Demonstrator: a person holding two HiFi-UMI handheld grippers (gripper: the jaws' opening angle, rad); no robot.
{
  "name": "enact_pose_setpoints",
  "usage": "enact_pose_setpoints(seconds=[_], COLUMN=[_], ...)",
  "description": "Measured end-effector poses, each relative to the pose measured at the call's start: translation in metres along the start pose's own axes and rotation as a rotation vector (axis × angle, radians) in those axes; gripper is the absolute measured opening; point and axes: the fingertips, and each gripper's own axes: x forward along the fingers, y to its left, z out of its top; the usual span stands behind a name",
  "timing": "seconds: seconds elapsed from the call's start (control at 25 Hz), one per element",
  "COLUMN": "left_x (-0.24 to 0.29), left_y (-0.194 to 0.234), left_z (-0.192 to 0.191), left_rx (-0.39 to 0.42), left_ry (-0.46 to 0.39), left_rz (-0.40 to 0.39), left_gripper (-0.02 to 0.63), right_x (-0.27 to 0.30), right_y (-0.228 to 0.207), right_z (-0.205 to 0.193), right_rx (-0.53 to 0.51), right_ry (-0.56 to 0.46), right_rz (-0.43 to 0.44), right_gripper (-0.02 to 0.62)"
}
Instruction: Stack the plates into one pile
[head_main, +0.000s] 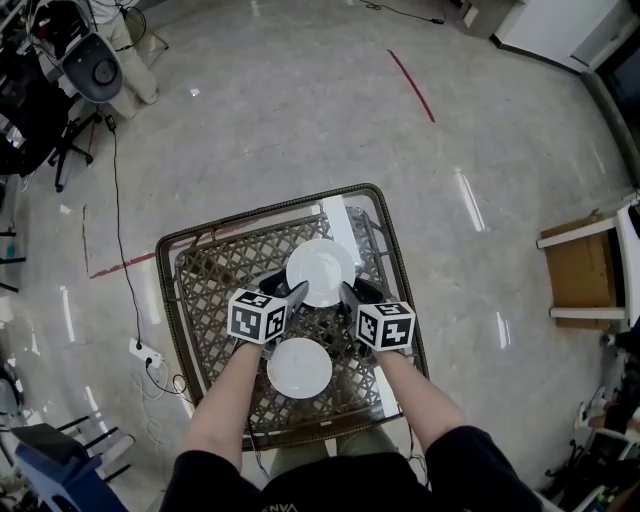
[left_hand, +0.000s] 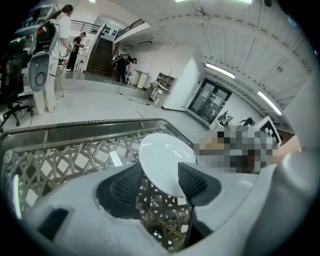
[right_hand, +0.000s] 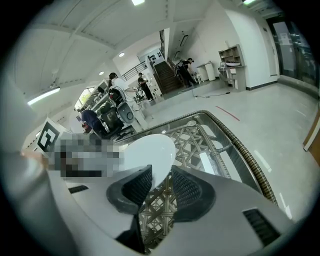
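Two white plates are on a glass-topped wicker table (head_main: 200, 300). The far plate (head_main: 320, 270) is held by both grippers and seems slightly raised off the glass. My left gripper (head_main: 297, 296) is shut on its left rim and my right gripper (head_main: 348, 294) on its right rim. In the left gripper view the plate (left_hand: 160, 155) rises tilted from between the left gripper (left_hand: 160, 175) pads. In the right gripper view the plate (right_hand: 145, 150) has its rim pinched in the right gripper (right_hand: 161, 172). The near plate (head_main: 299, 368) lies flat between my forearms.
The table's raised woven rim (head_main: 395, 240) runs around the glass. A white strip (head_main: 338, 225) lies under the glass behind the far plate. A wooden chair (head_main: 580, 275) stands to the right; a power strip (head_main: 145, 352) and cable lie on the floor at left.
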Motion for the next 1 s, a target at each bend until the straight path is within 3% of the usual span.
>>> enact_pose_setpoints(seconds=[0.44, 1.0], left_x=[-0.067, -0.129], left_y=[-0.028, -0.071], left_z=[-0.051, -0.169], left_rx=[-0.013, -0.051], left_ry=[-0.035, 0.054], left_rz=[-0.003, -0.048], left_gripper=[0.238, 0.238], right_x=[-0.045, -0.100], right_y=[0.049, 0.094], right_z=[-0.040, -0.134], right_rx=[-0.032, -0.034], right_ry=[-0.008, 0.031], right_rz=[0.016, -0.010], right_gripper=[0.123, 0.124])
